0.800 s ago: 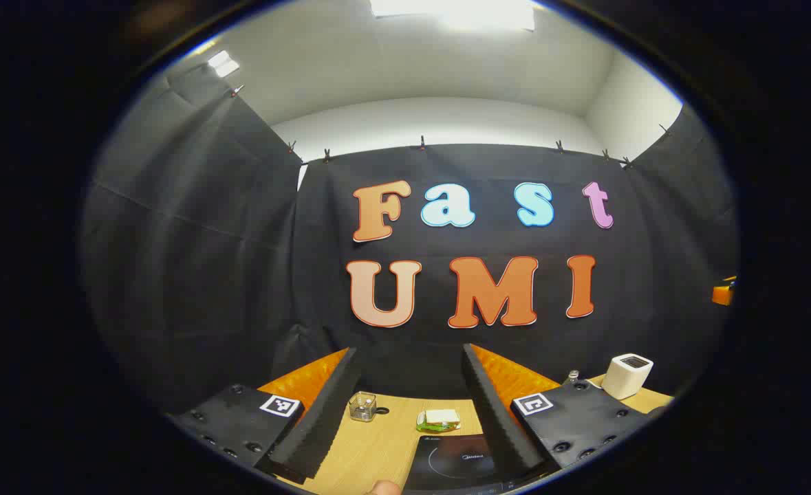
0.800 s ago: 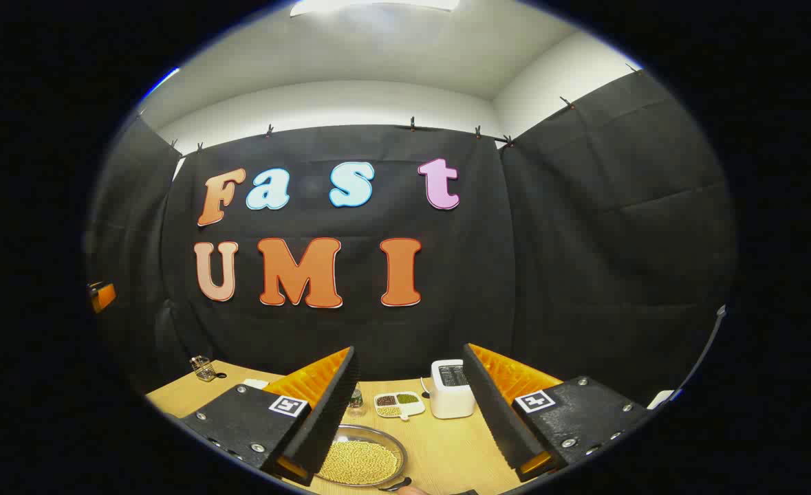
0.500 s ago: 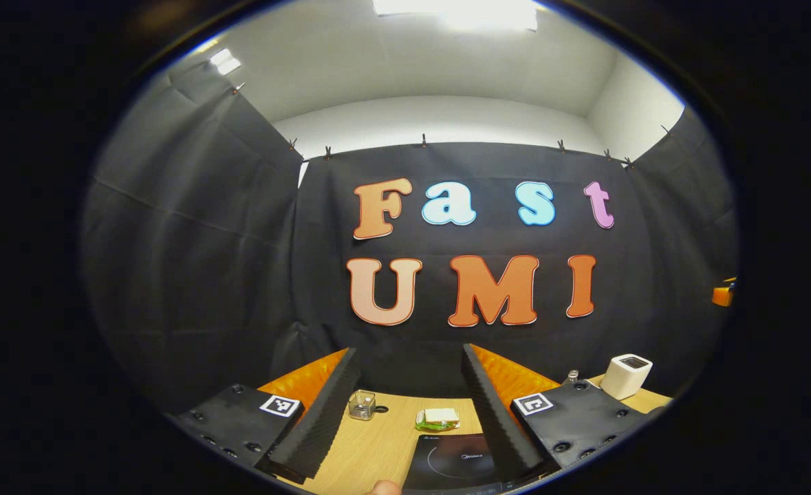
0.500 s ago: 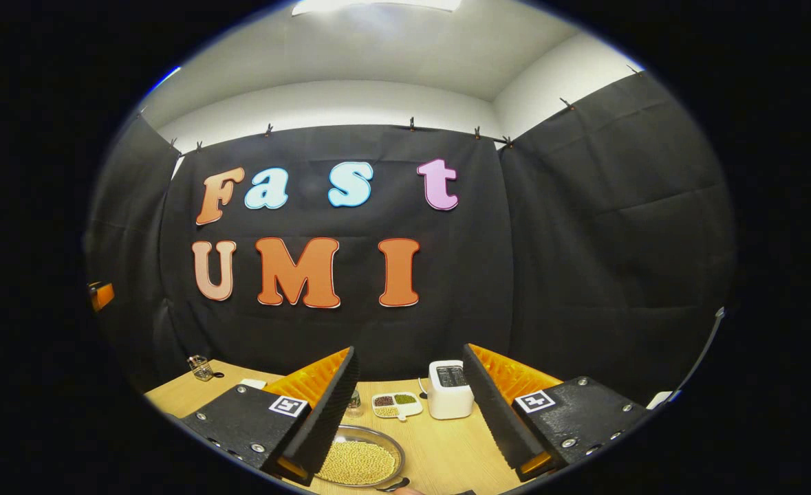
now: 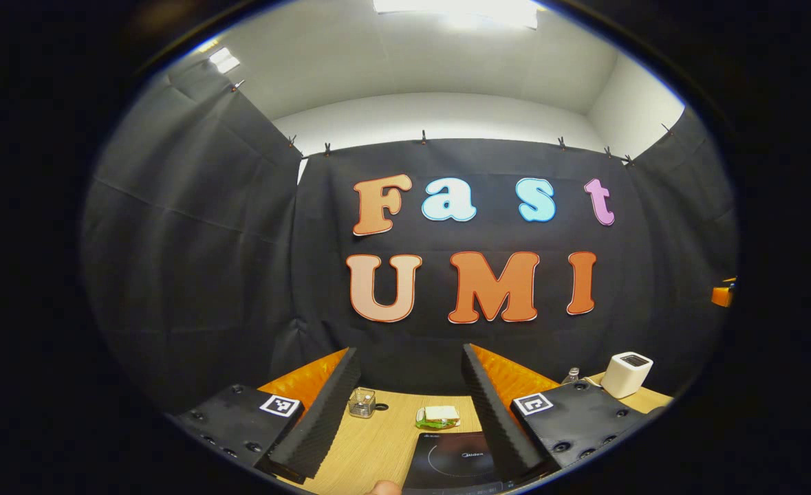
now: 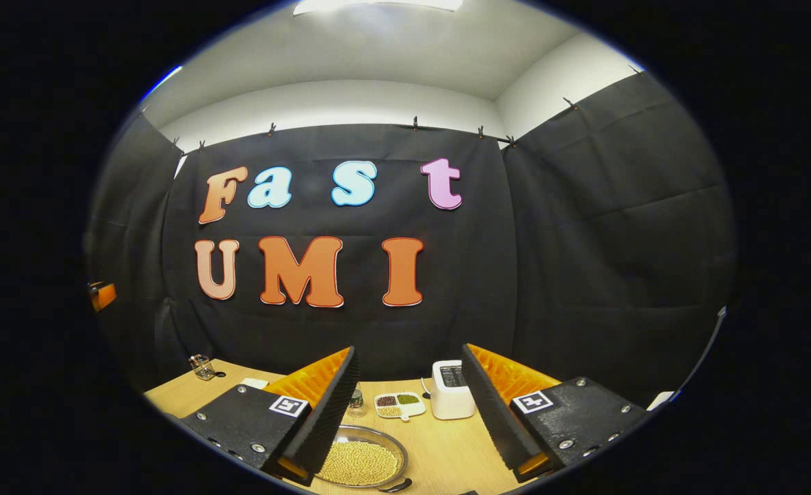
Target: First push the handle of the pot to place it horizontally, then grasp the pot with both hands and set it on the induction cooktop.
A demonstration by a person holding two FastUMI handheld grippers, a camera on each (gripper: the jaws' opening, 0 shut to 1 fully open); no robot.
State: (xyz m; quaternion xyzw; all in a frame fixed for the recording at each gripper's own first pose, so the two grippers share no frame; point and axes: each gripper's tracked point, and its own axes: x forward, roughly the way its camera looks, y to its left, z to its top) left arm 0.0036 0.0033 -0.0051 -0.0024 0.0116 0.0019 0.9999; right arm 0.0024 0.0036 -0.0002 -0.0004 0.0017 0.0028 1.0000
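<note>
- Step in hand: the opening step, pushing the handle level, is judged not yet begun. Both grippers are raised above the desk [image 6: 446, 454] and touch nothing.
- Left gripper [image 5: 405, 405]: jaws stand wide apart and empty. The induction cooktop [image 5: 455, 459] lies on the desk between the jaws, low in the left gripper view and partly behind the right-hand jaw.
- Beyond the cooktop, farther along the jaw line, sit a small green dish with a white block [image 5: 438, 416] and a wire holder [image 5: 362, 403] near the left-hand jaw.
- Right gripper [image 6: 408, 405]: jaws likewise wide apart and empty. The pot [image 6: 360, 462], a shallow metal vessel filled with pale beans, rests on the desk between the jaws, close to the left-hand jaw and partly behind it.
- A dark handle [image 6: 398, 485] shows at the pot's near rim, toward the bottom edge of the view; its exact direction cannot be told.
- Past the pot, ahead of the jaws, stand a divided snack tray [image 6: 399, 404] and a white toaster [image 6: 451, 389].
- Next move, as judged: lower the right gripper toward the handle and bring a jaw against its side to swing it level. The bean load calls for a slow, flat push.
</note>
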